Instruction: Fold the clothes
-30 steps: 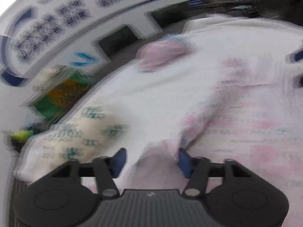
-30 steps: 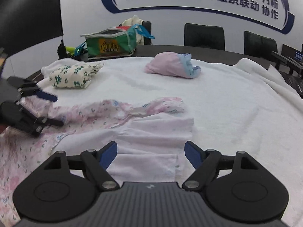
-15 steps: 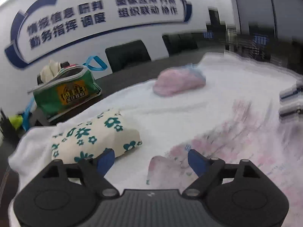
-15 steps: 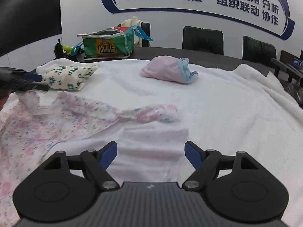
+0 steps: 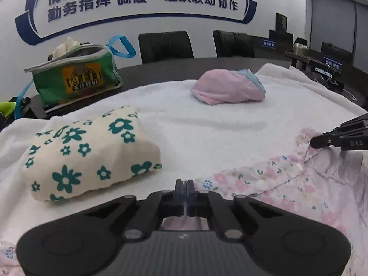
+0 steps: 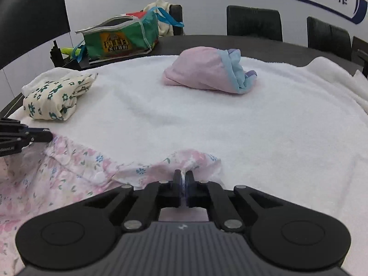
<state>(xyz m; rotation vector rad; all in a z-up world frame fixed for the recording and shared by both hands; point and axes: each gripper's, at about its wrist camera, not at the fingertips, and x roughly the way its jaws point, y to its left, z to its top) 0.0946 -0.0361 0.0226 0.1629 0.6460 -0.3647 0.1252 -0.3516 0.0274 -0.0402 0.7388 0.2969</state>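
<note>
A pink floral garment lies spread on the white towel-covered table; it also shows in the right wrist view. My left gripper is shut on the garment's near left edge. My right gripper is shut on a bunched fold of the same garment. The right gripper shows at the right edge of the left wrist view, its tip on the garment's corner. The left gripper shows at the left edge of the right wrist view.
A folded cream cloth with green flowers lies at the left. A folded pink and blue garment lies further back. A green bag stands on the dark table behind. Black chairs line the wall.
Both grippers were open and have shut on the floral garment. The left gripper swung level, facing the table, at the garment's edge. The right gripper moved forward onto the fold.
</note>
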